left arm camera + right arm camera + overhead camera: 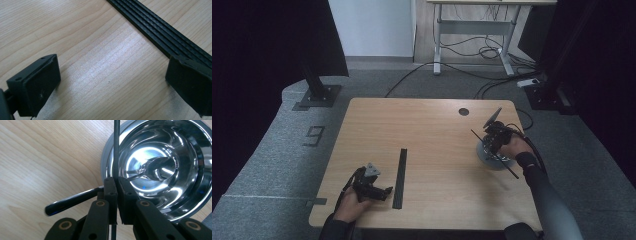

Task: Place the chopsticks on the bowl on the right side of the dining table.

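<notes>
Right gripper view: my right tongs (117,182) clenched on thin black rod (116,147) over steel bowl (197,202), bench (432,130) 4 o'clock | spoon (152,168) already in bowl | rod not placed | left tongs (112,82) released, idle beside black strip (160,32)

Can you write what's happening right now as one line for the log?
right gripper: shut on thin black stick, over bowl | spoon: in bowl | left gripper: open, beside black strip

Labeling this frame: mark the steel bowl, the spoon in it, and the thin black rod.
steel bowl (192,150), right gripper view, inner wall.
spoon (160,167), right gripper view, its bowl.
thin black rod (116,147), right gripper view, shaft above the jaws.
</notes>
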`<action>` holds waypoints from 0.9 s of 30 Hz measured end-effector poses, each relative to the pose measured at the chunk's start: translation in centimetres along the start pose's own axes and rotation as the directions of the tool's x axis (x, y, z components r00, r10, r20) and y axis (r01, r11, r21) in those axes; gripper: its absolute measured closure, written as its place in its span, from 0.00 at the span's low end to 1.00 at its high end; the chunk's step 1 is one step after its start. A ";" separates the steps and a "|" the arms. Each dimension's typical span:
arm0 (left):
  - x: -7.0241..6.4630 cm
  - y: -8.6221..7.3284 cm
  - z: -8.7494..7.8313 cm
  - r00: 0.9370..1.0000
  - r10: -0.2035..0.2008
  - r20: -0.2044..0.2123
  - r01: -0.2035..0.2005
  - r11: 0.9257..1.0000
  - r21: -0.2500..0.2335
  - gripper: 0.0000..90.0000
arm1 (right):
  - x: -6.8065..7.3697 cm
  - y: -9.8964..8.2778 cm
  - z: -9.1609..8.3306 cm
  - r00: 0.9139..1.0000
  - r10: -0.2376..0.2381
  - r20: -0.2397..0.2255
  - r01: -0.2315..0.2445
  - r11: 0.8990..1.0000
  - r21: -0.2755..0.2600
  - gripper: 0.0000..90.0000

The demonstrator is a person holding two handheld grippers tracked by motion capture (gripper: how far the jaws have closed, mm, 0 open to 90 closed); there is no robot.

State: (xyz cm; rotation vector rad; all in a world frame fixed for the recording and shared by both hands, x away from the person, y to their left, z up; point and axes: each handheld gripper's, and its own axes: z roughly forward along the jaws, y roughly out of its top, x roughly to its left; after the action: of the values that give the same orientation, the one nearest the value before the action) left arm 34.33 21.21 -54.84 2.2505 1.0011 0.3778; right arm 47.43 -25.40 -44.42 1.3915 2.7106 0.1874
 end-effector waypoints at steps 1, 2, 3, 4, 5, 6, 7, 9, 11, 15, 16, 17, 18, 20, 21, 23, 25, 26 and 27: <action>0.0 0.0 0.0 1.000 0.000 0.000 0.000 1.000 0.000 0.00 | 0.0 0.0 0.2 1.000 -0.002 0.003 0.002 1.000 0.001 0.96; 0.0 0.0 0.0 1.000 0.000 0.000 0.000 1.000 0.000 0.00 | -0.2 0.1 0.5 1.000 -0.003 0.008 0.003 1.000 0.006 0.95; 0.0 0.0 0.0 1.000 0.000 0.000 0.000 1.000 0.000 0.00 | -0.2 0.1 0.6 1.000 -0.003 0.007 0.003 1.000 0.006 0.95; 0.0 0.0 0.0 1.000 0.001 0.000 -0.001 1.000 0.000 0.00 | -0.3 0.2 0.8 1.000 -0.003 0.009 0.003 1.000 0.008 0.95; 0.0 0.0 0.0 1.000 0.000 0.000 0.000 1.000 0.000 0.00 | -0.3 0.2 0.9 1.000 -0.004 0.009 0.004 1.000 0.014 0.95; 0.0 0.0 0.0 1.000 0.000 0.000 0.000 1.000 0.000 0.00 | -0.4 0.2 1.1 1.000 -0.005 0.009 0.004 1.000 0.017 0.95; 0.0 0.0 0.0 1.000 0.000 0.000 0.000 1.000 0.000 0.00 | -0.4 0.1 1.2 1.000 -0.004 0.009 0.004 1.000 0.019 0.95; 0.0 0.0 0.0 1.000 0.000 0.000 0.000 1.000 0.000 0.00 | -0.4 0.1 1.4 1.000 -0.007 0.021 0.006 1.000 0.030 0.95; 0.0 0.0 0.0 1.000 0.001 0.000 -0.001 1.000 0.000 0.00 | -0.5 0.0 1.6 1.000 -0.004 0.022 0.003 0.999 0.034 0.95; 0.0 0.0 0.0 1.000 0.000 0.000 0.000 1.000 0.000 0.00 | -0.7 0.0 1.7 1.000 0.002 0.020 -0.002 0.999 0.034 0.95; 0.0 0.0 0.0 1.000 0.001 0.000 -0.001 1.000 0.000 0.00 | -0.8 -0.1 1.7 1.000 0.004 0.017 -0.005 1.000 0.029 0.94; 0.0 0.0 0.0 1.000 0.001 0.000 -0.001 1.000 0.000 0.00 | -0.8 -0.1 1.7 1.000 0.005 0.016 -0.005 1.000 0.024 0.91; 0.0 0.0 0.0 1.000 0.000 0.000 0.000 1.000 0.000 0.00 | -0.9 -0.2 1.6 1.000 0.008 0.017 -0.008 1.000 0.013 0.88; 0.0 0.0 0.0 1.000 0.001 0.000 -0.001 1.000 0.000 0.00 | -1.0 -0.3 1.3 1.000 0.016 0.014 -0.015 1.000 -0.007 0.81; 0.0 0.0 0.0 1.000 -0.001 0.000 0.001 1.000 -0.001 0.00 | -1.1 -0.4 1.1 1.000 0.020 0.016 -0.020 1.000 -0.022 0.76; 0.0 0.0 0.0 1.000 0.000 0.000 0.000 1.000 0.001 0.00 | -1.3 -0.8 0.6 0.999 0.036 0.025 -0.035 0.997 -0.067 0.65; 0.0 0.0 0.0 1.000 0.000 0.000 0.000 1.000 0.000 0.00 | -1.4 -1.3 0.3 0.999 0.048 0.016 -0.046 0.994 -0.099 0.56; 0.0 0.0 0.0 1.000 0.000 0.000 0.000 1.000 0.000 0.00 | -1.4 -1.6 0.2 0.998 0.060 0.022 -0.057 0.991 -0.121 0.52; 0.0 0.0 0.0 1.000 0.000 0.000 0.000 1.000 0.000 0.00 | -1.4 -1.9 0.1 0.997 0.069 0.023 -0.065 0.988 -0.143 0.48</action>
State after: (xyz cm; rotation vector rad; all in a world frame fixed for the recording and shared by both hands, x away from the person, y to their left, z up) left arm 34.32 21.21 -54.84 2.2510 1.0014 0.3782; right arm 46.76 -27.64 -44.78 1.4335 2.5732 0.3557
